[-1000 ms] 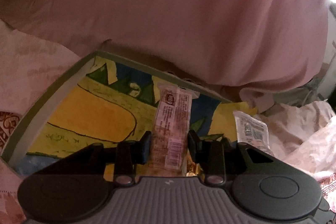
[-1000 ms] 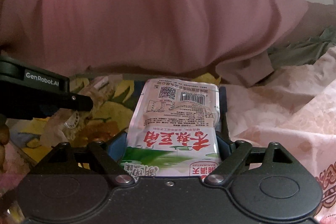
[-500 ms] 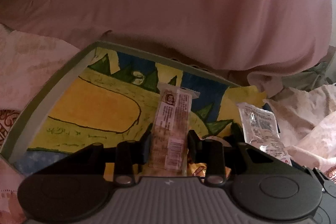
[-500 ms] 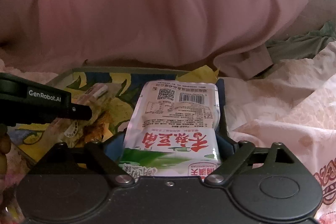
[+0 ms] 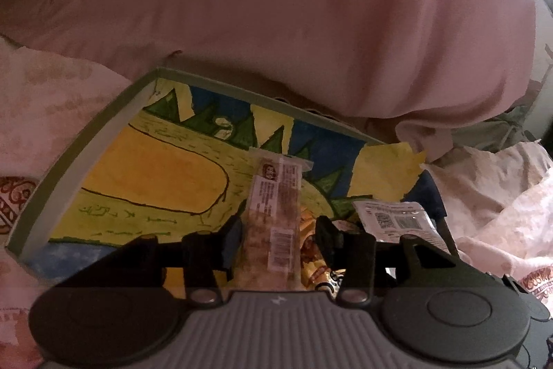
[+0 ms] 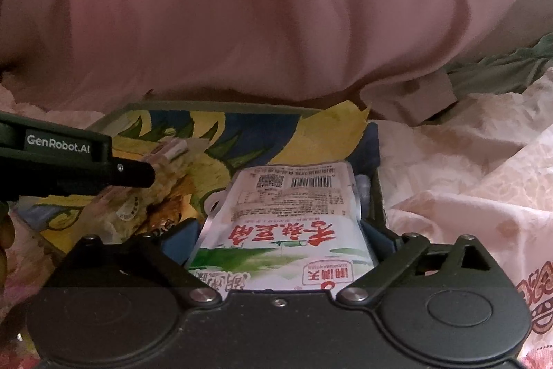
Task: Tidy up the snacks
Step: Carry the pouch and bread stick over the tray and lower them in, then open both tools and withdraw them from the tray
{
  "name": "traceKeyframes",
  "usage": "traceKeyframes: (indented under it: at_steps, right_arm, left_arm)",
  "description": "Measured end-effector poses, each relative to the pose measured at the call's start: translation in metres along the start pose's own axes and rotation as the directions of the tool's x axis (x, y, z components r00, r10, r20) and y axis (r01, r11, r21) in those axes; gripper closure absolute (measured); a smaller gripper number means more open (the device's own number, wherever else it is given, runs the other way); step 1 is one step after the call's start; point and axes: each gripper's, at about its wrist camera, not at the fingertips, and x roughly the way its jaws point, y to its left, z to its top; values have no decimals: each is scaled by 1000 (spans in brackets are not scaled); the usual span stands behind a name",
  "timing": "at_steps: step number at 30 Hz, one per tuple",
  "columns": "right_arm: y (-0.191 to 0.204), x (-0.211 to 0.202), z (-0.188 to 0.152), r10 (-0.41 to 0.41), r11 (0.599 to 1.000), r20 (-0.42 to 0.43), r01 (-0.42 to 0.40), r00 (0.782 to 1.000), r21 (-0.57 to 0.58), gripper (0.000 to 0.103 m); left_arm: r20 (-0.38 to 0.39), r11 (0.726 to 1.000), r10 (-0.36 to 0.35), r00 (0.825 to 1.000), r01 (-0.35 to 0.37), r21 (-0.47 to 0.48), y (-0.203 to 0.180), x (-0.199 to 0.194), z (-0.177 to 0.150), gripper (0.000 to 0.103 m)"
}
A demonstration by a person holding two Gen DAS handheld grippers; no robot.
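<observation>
A shallow box [image 5: 79, 158] with a grey-green rim and a yellow, green and blue drawing inside lies on the bed. My left gripper [image 5: 278, 232] is shut on a long clear-wrapped snack bar [image 5: 276, 213] over the box floor. My right gripper [image 6: 281, 230] is shut on a white and green snack pouch [image 6: 290, 213] with red characters, at the box's right end [image 6: 375, 161]. The pouch also shows in the left wrist view [image 5: 397, 220]. The left gripper's arm [image 6: 69, 161] shows in the right wrist view.
A pink pillow or quilt [image 5: 276, 23] rises right behind the box. Pale patterned bedding [image 6: 466, 178] lies to the right and left. A gold-wrapped snack [image 5: 318, 261] lies in the box under the left gripper. A greenish cloth [image 6: 501, 71] lies at the far right.
Both grippers have come down and forward over the box, still holding their snacks. More of the box floor shows. The pouch now lies lower at the box's right end.
</observation>
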Motion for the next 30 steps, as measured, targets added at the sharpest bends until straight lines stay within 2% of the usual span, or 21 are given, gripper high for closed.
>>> traceKeyframes:
  at_steps: [2,7,11,16,19,30]
  right_arm:
    - [0,-2,2,9,1000,-8,-9,1000,2,4]
    - [2,-15,6,8,1000,13,-8,1000,-7,1]
    - [4,-25,10,-3,1000,31,3,1000,-9,1]
    - [3,-41,11,0,1000,64,-2,998,20,1]
    - [1,-57,11,11,999,97,-16,995,49,1]
    - [11,-137,2,4,998,248,-20,969,61,1]
  left_arm:
    - [6,1000,-3,1000,3,7,-1,-4,0,47]
    - [36,1000,-11,999,10,29,-3,-18,0,25]
    - [68,999,-25,997,23,36,-1,-34,1,18]
    - [118,999,-23,993,18,42,0,-55,2,5]
    - [159,999,-15,987,8,44,0,-70,0,1]
    - [253,999,8,967,-19,42,8,-138,-35,1]
